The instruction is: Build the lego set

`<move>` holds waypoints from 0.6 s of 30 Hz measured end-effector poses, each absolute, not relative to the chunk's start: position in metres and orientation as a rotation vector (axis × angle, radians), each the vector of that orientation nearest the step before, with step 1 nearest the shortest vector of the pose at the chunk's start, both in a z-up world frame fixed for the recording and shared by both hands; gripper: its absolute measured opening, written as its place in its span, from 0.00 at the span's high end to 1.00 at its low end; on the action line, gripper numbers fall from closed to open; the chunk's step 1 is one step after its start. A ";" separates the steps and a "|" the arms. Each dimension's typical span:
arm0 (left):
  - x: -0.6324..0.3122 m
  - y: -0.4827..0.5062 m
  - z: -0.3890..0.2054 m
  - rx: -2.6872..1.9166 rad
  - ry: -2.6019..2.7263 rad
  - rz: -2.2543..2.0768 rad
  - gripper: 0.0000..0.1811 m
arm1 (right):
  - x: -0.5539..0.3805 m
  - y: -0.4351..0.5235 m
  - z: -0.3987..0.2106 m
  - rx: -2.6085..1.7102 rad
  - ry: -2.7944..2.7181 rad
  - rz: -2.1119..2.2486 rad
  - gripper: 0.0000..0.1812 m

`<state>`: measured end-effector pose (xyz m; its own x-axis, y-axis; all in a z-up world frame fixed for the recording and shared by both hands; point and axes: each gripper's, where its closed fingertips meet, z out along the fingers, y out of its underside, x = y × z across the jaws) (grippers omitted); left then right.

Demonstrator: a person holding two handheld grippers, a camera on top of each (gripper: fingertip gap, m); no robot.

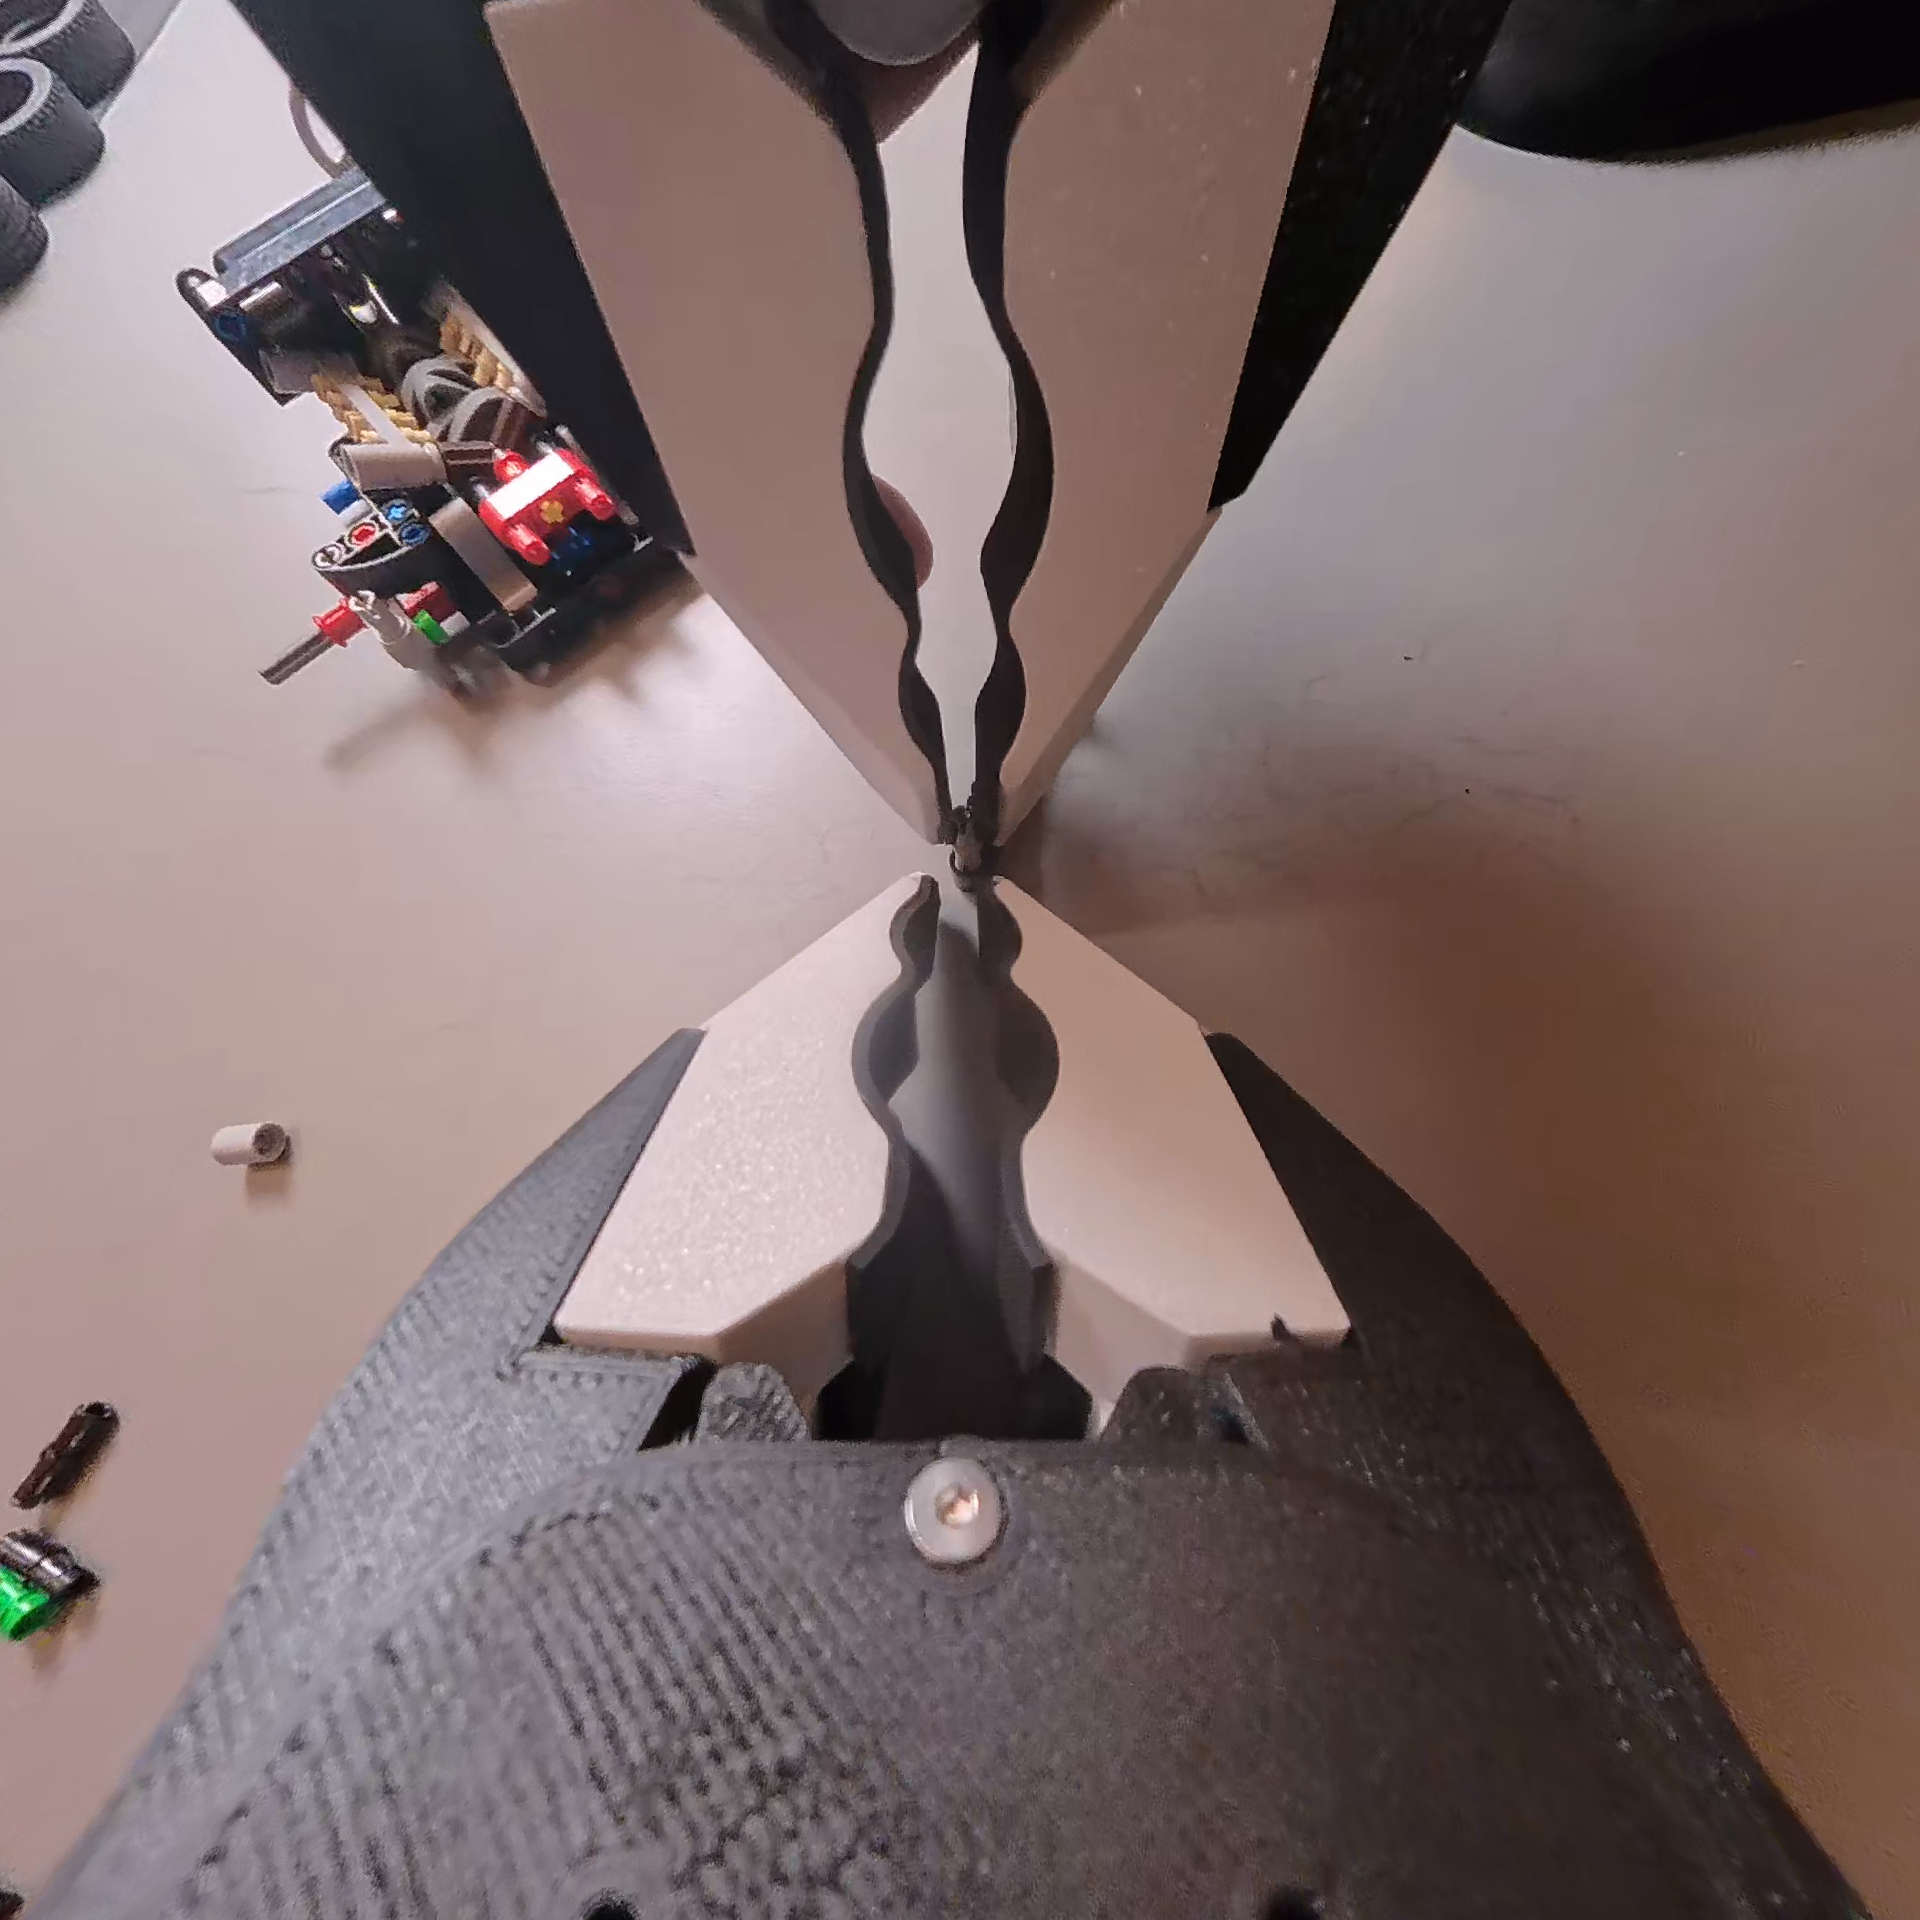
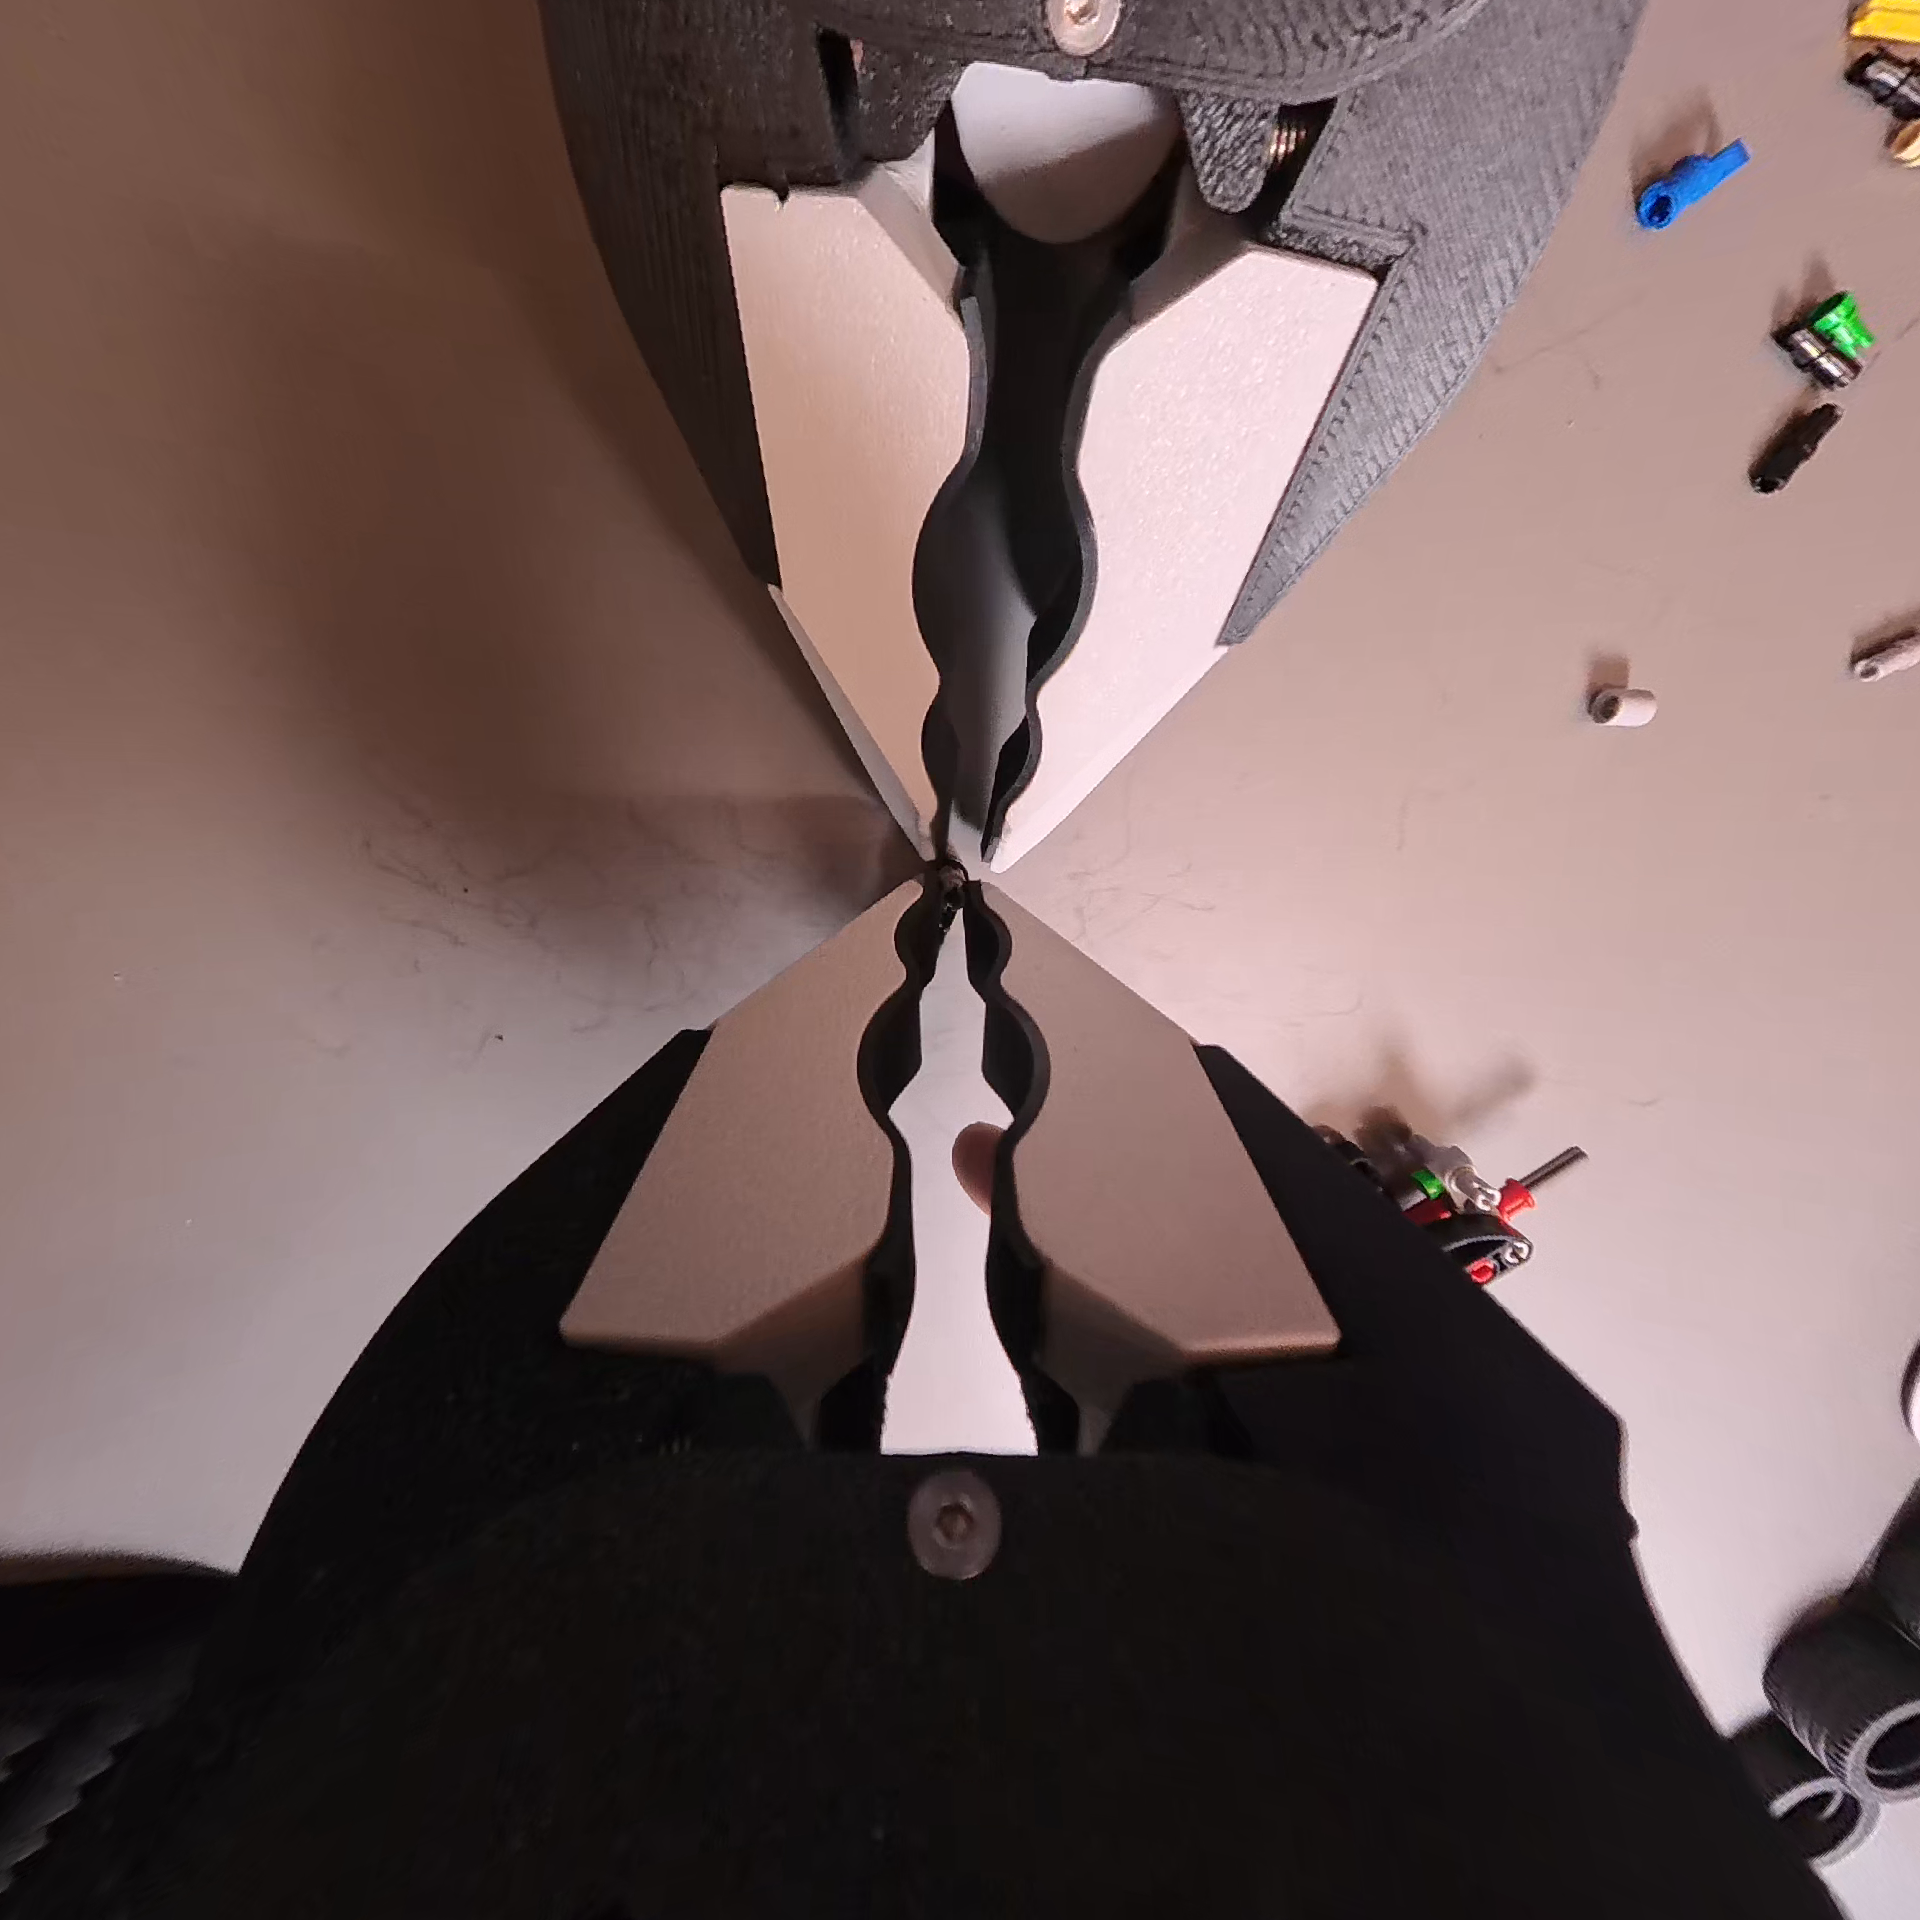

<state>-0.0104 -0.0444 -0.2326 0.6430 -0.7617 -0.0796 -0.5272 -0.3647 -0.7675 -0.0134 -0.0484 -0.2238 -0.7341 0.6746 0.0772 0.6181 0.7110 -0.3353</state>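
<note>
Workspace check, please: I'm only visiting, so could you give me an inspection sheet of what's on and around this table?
Surface: beige table, faintly scuffed.
Job's things: half-built lego model; tiny dark piece between the gripper tips.
Clutter: loose white sleeve, black pin, green-and-black part, blue pin; black tyres at the edge.
Grippers: left gripper and right gripper meet tip to tip, both apparently pinching the tiny piece.
Cables: nothing seen.
Surroundings: a person's fingertip behind the right gripper; otherwise nothing seen.
</note>
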 end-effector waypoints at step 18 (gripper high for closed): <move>-0.006 -0.044 -0.234 -2.050 1.029 -0.363 0.97 | -0.012 -0.047 -0.224 -1.041 -2.730 0.410 0.98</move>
<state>-0.0057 -0.0438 -0.2340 0.6284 -0.7725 -0.0916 -0.5439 -0.3521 -0.7617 -0.0123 -0.0469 -0.2238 -0.7352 0.6732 0.0789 0.6204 0.7153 -0.3216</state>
